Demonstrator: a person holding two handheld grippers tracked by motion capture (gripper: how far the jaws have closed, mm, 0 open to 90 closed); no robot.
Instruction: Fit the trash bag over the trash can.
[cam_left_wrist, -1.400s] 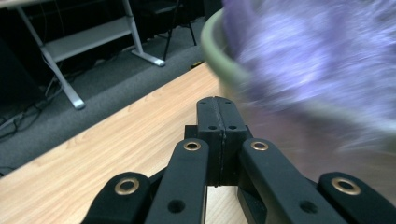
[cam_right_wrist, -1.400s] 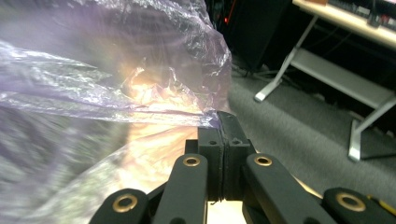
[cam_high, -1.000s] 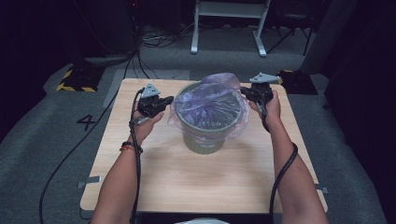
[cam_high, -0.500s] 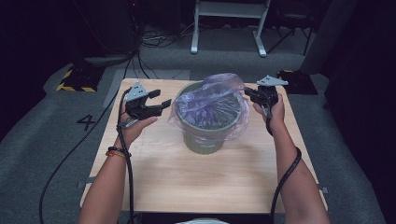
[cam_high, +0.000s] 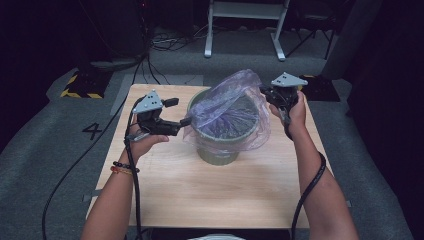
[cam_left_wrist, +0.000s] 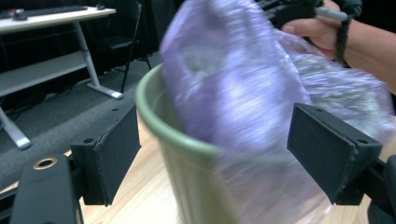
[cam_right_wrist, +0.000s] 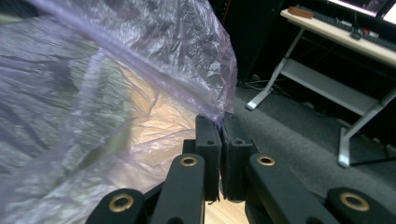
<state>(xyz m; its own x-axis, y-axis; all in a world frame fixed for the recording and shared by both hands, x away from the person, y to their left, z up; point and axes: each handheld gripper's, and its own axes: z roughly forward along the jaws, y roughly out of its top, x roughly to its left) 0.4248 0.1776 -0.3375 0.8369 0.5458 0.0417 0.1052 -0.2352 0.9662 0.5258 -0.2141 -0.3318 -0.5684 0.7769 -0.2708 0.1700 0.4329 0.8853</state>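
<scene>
Purple plastic bag (cam_high: 227, 107) sits in and over our green bin (cam_high: 218, 150), which stands on the wooden table (cam_high: 200, 195), toward its far side. We start at our right gripper (cam_high: 265, 93). Its two black jaws are pressed together, and they pinch the thin edge of the bag between them. In the right gripper view (cam_right_wrist: 220, 122) we see the bag (cam_right_wrist: 93, 84) rise from the jaws and spread out wide and crinkly. Our right hand (cam_high: 292, 107) holds this gripper up beside the far right side of the bin's rim.

Our left gripper (cam_high: 182, 122) is near the left side of the bin. Its jaws are spread wide apart and have just been opening. In the left gripper view (cam_left_wrist: 215, 144) the bag (cam_left_wrist: 233, 93) and the rim of the bin (cam_left_wrist: 159, 116) show past the gap between the two jaws, but the pads do not press on them. Our left hand (cam_high: 145, 140) holds this gripper a little above the table.

From above, the bag is pulled up high on the right side and hangs down over the front of the bin. Past the table we see grey floor (cam_high: 45, 150) with black cables (cam_high: 150, 75) and the legs of a white desk (cam_high: 245, 30).
</scene>
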